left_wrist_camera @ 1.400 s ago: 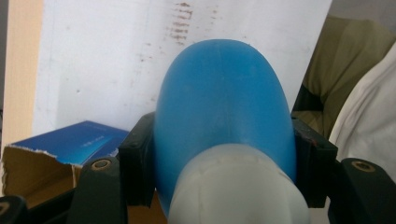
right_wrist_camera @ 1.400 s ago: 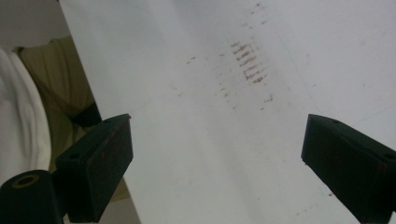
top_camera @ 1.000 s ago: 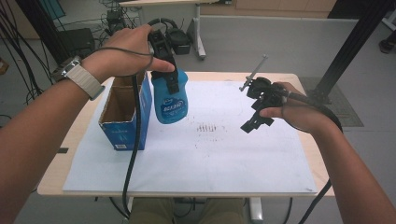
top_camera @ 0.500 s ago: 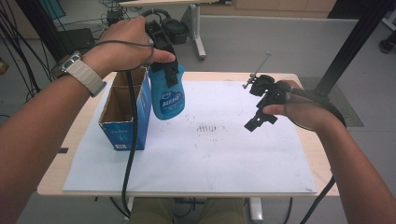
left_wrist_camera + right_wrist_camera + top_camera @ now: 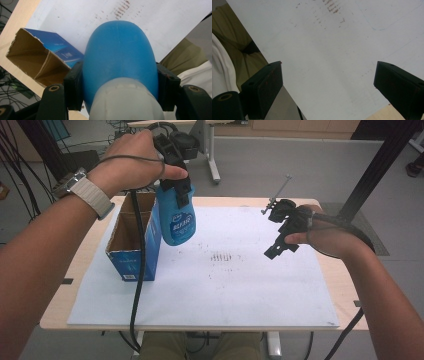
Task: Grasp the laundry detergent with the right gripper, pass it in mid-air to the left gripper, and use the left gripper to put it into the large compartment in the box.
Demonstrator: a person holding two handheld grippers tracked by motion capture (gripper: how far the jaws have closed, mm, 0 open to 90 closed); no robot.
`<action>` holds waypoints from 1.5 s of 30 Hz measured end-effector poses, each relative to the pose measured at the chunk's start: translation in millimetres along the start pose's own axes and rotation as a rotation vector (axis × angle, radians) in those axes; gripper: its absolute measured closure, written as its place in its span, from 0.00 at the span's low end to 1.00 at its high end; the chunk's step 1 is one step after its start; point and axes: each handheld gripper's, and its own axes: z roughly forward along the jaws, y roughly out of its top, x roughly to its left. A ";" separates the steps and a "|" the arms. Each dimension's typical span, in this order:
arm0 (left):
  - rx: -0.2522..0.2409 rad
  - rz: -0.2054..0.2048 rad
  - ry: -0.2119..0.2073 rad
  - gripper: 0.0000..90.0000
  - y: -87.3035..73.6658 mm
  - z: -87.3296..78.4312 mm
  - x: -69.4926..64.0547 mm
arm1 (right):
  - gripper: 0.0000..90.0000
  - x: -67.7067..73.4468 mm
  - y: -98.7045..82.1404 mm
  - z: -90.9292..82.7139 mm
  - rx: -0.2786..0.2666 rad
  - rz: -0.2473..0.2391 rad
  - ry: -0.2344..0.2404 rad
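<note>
A blue plastic bottle (image 5: 176,222) with a white cap end hangs upright above the table, just right of an open blue cardboard box (image 5: 131,247). My left gripper (image 5: 176,191) is shut on its upper part. In the left gripper view both pads press on the bottle (image 5: 120,55) at its sides, and the box (image 5: 37,62) lies below with its brown inside showing. My right gripper (image 5: 281,240) hovers over the right part of the white sheet (image 5: 225,290). Its jaws stand wide apart in the right gripper view (image 5: 328,85), with nothing between them.
The white sheet covers most of the wooden table (image 5: 70,290) and has a patch of small dark marks (image 5: 224,257) at its middle. Black cables trail from both grippers over the front edge. Beyond the table, dark cables and a desk leg (image 5: 212,155) stand on the floor.
The left hand has risen slightly with the blue bottle in its gripper. The right hand has kept still.
</note>
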 end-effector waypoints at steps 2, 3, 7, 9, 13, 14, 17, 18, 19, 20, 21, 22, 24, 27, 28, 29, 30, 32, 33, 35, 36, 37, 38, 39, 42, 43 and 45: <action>0.001 -0.014 0.006 0.42 -0.1 -3.0 0.3 | 0.09 -0.4 0.2 0.1 -0.006 0.001 -0.009; 0.005 -0.023 0.008 0.42 -0.3 -4.5 0.4 | 0.09 -0.9 0.3 -0.1 -0.010 -0.004 -0.009; -0.005 -0.075 0.006 0.42 -2.6 -10.9 3.4 | 0.10 -2.0 0.7 -1.6 -0.003 -0.003 -0.011; -0.010 -0.093 0.010 0.42 -4.3 -14.1 4.8 | 0.10 -2.0 0.9 -2.3 0.000 0.003 -0.003; -0.018 -0.130 0.004 0.42 -7.6 -17.9 8.8 | 0.10 -2.6 1.4 -3.0 0.011 0.022 0.005; -0.016 -0.139 0.003 0.42 -8.7 -18.7 10.1 | 0.10 -2.8 1.4 -3.1 0.013 0.024 0.006; -0.019 -0.170 0.000 0.42 -10.8 -20.9 13.3 | 0.10 -2.8 1.5 -2.9 0.013 0.024 0.005; -0.022 -0.180 0.003 0.42 -11.6 -22.3 14.4 | 0.10 -2.5 1.7 -2.8 0.014 0.026 0.006; -0.018 -0.186 0.006 0.42 -11.9 -23.4 15.3 | 0.10 -2.6 2.0 -2.5 0.012 0.021 0.004; -0.015 -0.194 0.008 0.42 -12.3 -24.2 16.2 | 0.10 -2.6 2.4 -2.4 0.012 0.020 0.002; -0.009 -0.202 0.010 0.42 -12.7 -25.6 17.4 | 0.10 -2.5 2.7 -2.3 0.011 0.020 0.002; -0.005 -0.210 0.012 0.42 -12.8 -26.7 18.4 | 0.10 -2.3 3.2 -2.2 0.010 0.017 0.004; -0.006 -0.237 0.017 0.42 -13.4 -29.3 21.0 | 0.10 -2.3 4.3 -2.3 0.009 0.016 0.005; -0.007 -0.270 0.018 0.42 -14.9 -32.3 25.6 | 0.10 -2.7 6.1 -1.9 0.008 0.013 0.006; -0.011 -0.276 0.017 0.42 -15.3 -33.0 26.6 | 0.10 -2.7 6.6 -1.6 0.008 0.011 0.006; -0.010 -0.283 0.018 0.42 -16.0 -33.7 27.9 | 0.10 -2.9 6.9 -1.4 0.009 0.010 0.006; -0.005 -0.287 0.018 0.42 -16.8 -34.8 29.7 | 0.10 -3.1 7.4 -1.0 0.010 0.011 0.004; -0.011 -0.305 0.018 0.42 -18.1 -36.6 31.8 | 0.10 -4.1 8.2 -0.6 0.012 0.013 -0.001; -0.013 -0.312 0.017 0.42 -18.5 -37.5 32.8 | 0.10 -4.4 8.5 -0.6 0.012 0.011 -0.001; -0.011 -0.318 0.017 0.42 -19.2 -39.4 34.5 | 0.10 -5.0 9.2 -0.9 0.009 0.009 -0.002; -0.011 -0.327 0.017 0.42 -19.5 -40.2 35.2 | 0.10 -5.1 9.9 -1.1 0.008 0.009 -0.003; -0.011 -0.332 0.017 0.42 -19.8 -40.8 35.9 | 0.10 -5.5 10.3 -1.5 0.008 0.006 -0.003; -0.009 -0.335 0.016 0.42 -20.1 -41.4 36.4 | 0.10 -5.2 10.9 -1.8 0.006 0.007 -0.005; -0.011 -0.340 0.016 0.42 -20.6 -42.2 37.1 | 0.10 -5.2 11.2 -1.9 0.004 0.007 -0.004; -0.012 -0.365 0.014 0.42 -22.4 -44.2 39.3 | 0.10 -5.3 12.4 -2.4 0.004 0.003 -0.005; -0.011 -0.375 0.014 0.42 -23.0 -44.6 40.4 | 0.10 -5.4 12.7 -2.5 0.003 0.005 -0.004; -0.013 -0.410 0.009 0.42 -24.9 -45.1 44.2 | 0.10 -5.7 13.1 -2.2 0.001 0.007 -0.005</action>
